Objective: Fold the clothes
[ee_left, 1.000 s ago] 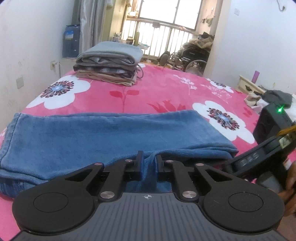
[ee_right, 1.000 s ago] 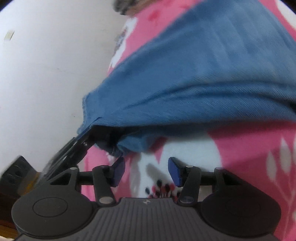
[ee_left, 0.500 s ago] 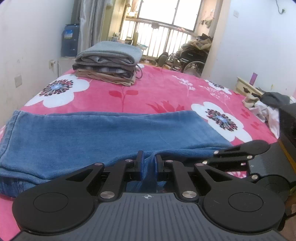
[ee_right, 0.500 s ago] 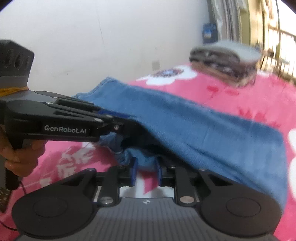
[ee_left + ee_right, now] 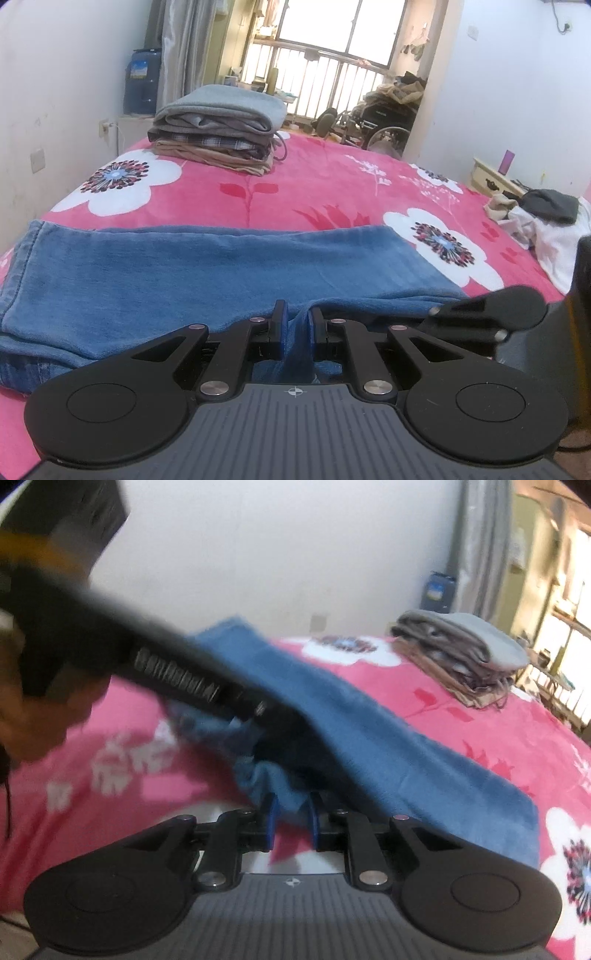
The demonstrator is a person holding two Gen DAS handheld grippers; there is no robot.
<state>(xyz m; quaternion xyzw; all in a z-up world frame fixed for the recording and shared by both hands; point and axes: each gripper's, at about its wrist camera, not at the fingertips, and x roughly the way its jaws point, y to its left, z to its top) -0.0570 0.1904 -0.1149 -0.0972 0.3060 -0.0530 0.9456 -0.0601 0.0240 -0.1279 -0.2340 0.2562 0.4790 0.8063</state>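
Observation:
Blue jeans [image 5: 221, 266] lie folded lengthwise across the pink flowered bedspread [image 5: 314, 184]. My left gripper [image 5: 295, 321] is shut on a pinched fold of denim at their near edge. The black linkage of the right tool [image 5: 487, 317] shows just to its right. In the right wrist view, my right gripper [image 5: 290, 808] has a bunched bit of the jeans [image 5: 388, 738] between its blue pads, which press on it. The left gripper [image 5: 266, 716], blurred, reaches in from the upper left, held by a hand [image 5: 37, 716], and lifts the same edge.
A stack of folded clothes [image 5: 218, 129] sits at the far end of the bed, also seen in the right wrist view [image 5: 461, 653]. Loose clothes [image 5: 546, 218] are heaped at the bed's right edge. A wall runs along the left; a bedside table [image 5: 491, 181] stands at the right.
The right gripper rolled upright, swung in beside the left one and closed from open onto the jeans' near edge. The left gripper kept still, holding its fold.

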